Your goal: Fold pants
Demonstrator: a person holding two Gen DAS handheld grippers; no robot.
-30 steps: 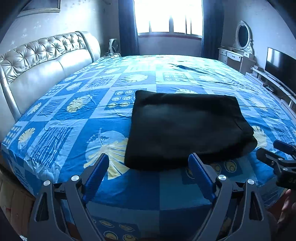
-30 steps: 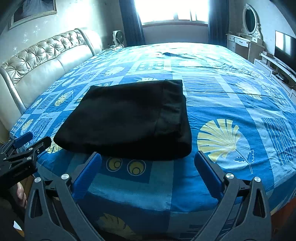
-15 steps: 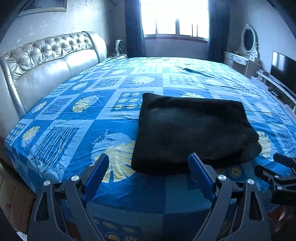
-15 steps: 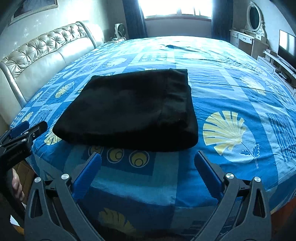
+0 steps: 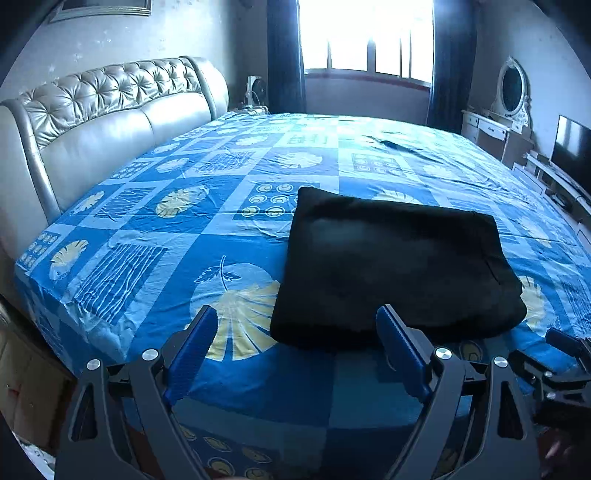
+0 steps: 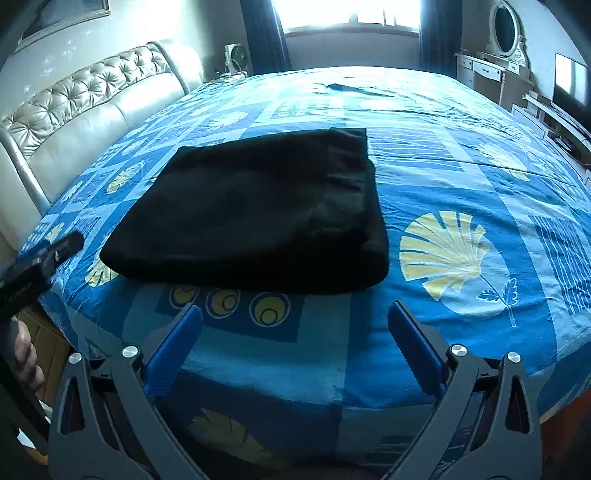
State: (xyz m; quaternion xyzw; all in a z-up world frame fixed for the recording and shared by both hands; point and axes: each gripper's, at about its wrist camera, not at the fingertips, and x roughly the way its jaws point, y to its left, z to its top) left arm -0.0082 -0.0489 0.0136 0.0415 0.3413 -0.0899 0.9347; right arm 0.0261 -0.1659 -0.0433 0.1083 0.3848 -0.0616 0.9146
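Pants: black pants (image 5: 395, 266), soft matte cloth, folded into a thick, roughly rectangular stack with rounded edges; in the right wrist view (image 6: 255, 210) a narrower band of layered folds runs along the stack's right side.
Pants place: flat on the bed, near its near edge, touched by neither gripper.
Bed: wide bed (image 5: 229, 206) under a thin, lightly creased blue sheet printed in squares with pale yellow leaves, shells and rings.
Headboard: glossy beige padded headboard (image 5: 110, 107), button-tufted along the top, at the left of the bed.
Left gripper: left gripper (image 5: 295, 325), dark metal frame with 2 blue ribbed pads, jaws spread wide with nothing between them; it hangs above the near edge of the bed, the stack's near left corner just beyond its right finger.
Right gripper: right gripper (image 6: 295, 321), same build, jaws also wide apart and empty; the stack lies just beyond it, slightly to the left, with a printed patch of 3 rings between.
Far side: bright window (image 5: 365, 33) with dark curtains; at far right, a white dresser with an oval mirror (image 5: 511, 88) and a dark screen (image 5: 572, 144).
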